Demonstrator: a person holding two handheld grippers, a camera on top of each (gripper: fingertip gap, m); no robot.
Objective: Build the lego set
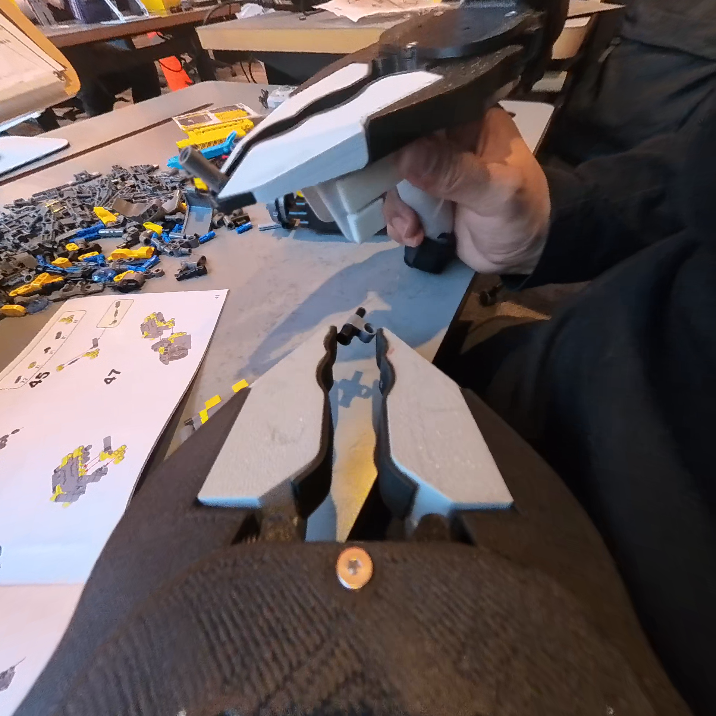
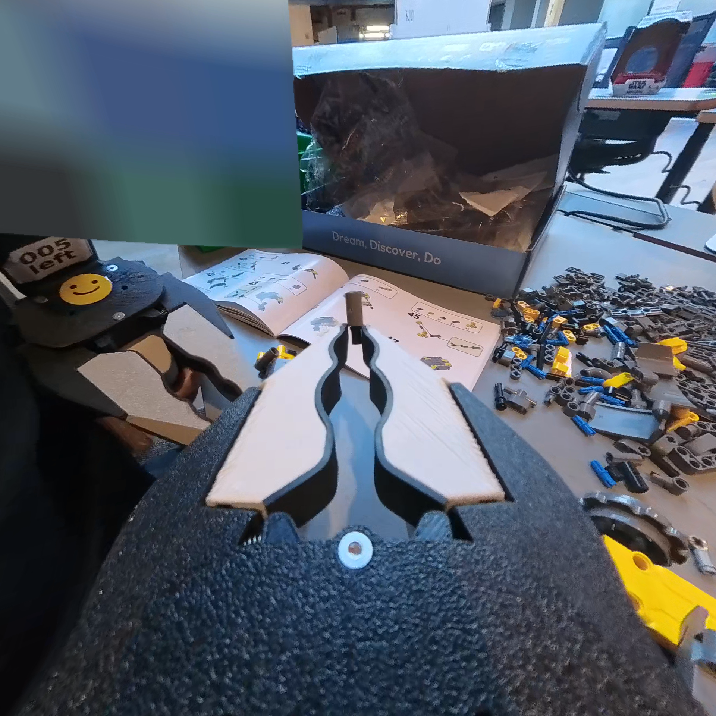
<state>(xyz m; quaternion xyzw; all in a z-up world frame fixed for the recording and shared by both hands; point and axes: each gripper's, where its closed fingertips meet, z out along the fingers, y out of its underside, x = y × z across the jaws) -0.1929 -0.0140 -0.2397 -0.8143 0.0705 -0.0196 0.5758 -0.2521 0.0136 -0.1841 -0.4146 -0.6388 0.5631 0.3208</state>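
Observation:
My left gripper [image 1: 355, 332] is shut on a small grey connector with a black pin [image 1: 358, 327] and holds it above the grey table's near edge. My right gripper [image 2: 354, 329] is shut on a dark grey tube piece [image 2: 353, 310] that sticks up past its tips, above the open instruction booklet [image 2: 407, 333]. In the left wrist view the right gripper [image 1: 221, 190] hangs over the parts pile with the tube piece [image 1: 199, 166] at its tip, held by a hand [image 1: 472, 193]. In the right wrist view the left gripper's fingers [image 2: 186, 372] show at the left.
A heap of grey, black, blue and yellow building parts [image 1: 77, 228] [image 2: 604, 368] covers the table [image 1: 310, 271]. An instruction sheet [image 1: 77, 407] lies near the left gripper. An open dark cardboard box [image 2: 445, 162] with plastic bags stands behind the booklet. A black gear ring [image 2: 631, 530] and yellow part [image 2: 658, 596] lie at right. One gripper's finger ends stand about 8 centimeters off the other's.

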